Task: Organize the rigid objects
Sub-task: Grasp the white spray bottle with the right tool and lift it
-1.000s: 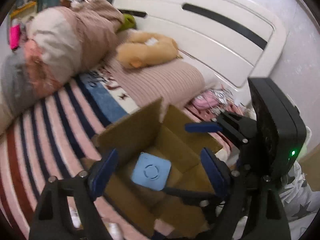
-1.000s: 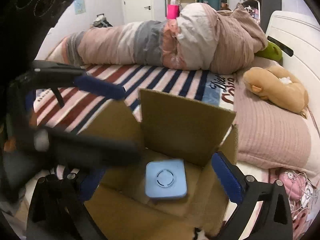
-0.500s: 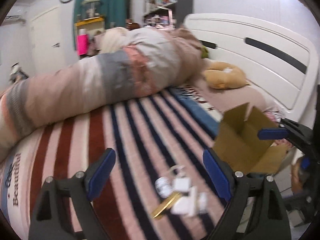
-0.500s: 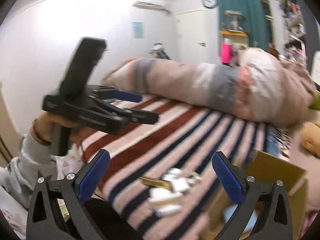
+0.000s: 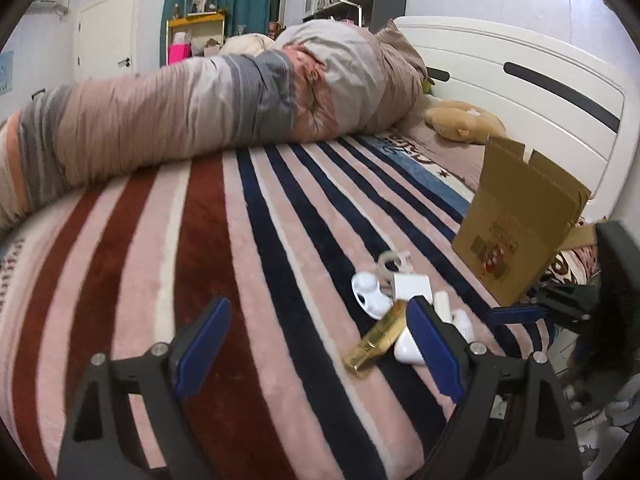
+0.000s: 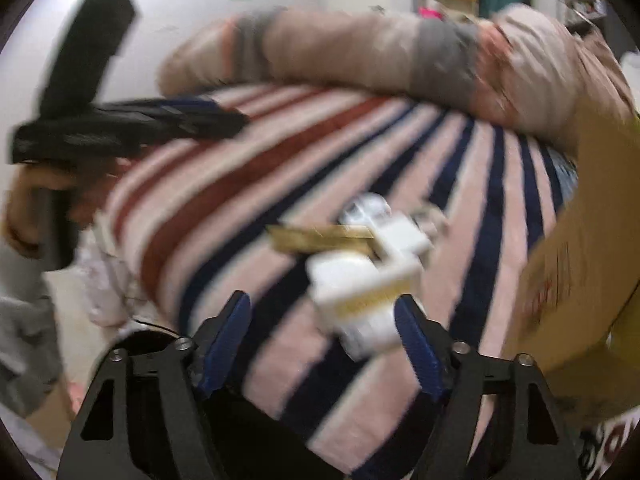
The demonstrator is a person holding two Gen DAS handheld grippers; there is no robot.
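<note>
A small pile of rigid things lies on the striped blanket (image 5: 280, 240): a gold bar-shaped box (image 5: 376, 340), a white square block (image 5: 412, 286), a white rounded case (image 5: 370, 290) and other white pieces. An open cardboard box (image 5: 520, 216) stands to their right. My left gripper (image 5: 320, 344) is open and empty, low over the blanket just left of the pile. My right gripper (image 6: 324, 340) is open and empty, close to the white pieces (image 6: 360, 292) and the gold box (image 6: 320, 236). The right wrist view is blurred.
A rolled quilt (image 5: 200, 108) lies across the far side of the bed. A plush toy (image 5: 464, 120) rests by the white headboard (image 5: 520, 64). The cardboard box (image 6: 580, 260) fills the right of the right wrist view. The bed's near edge drops to the floor.
Both grippers have swung away from the cardboard box, where a blue square device lay inside, and moved down toward the pile on the blanket. Both stay open.
</note>
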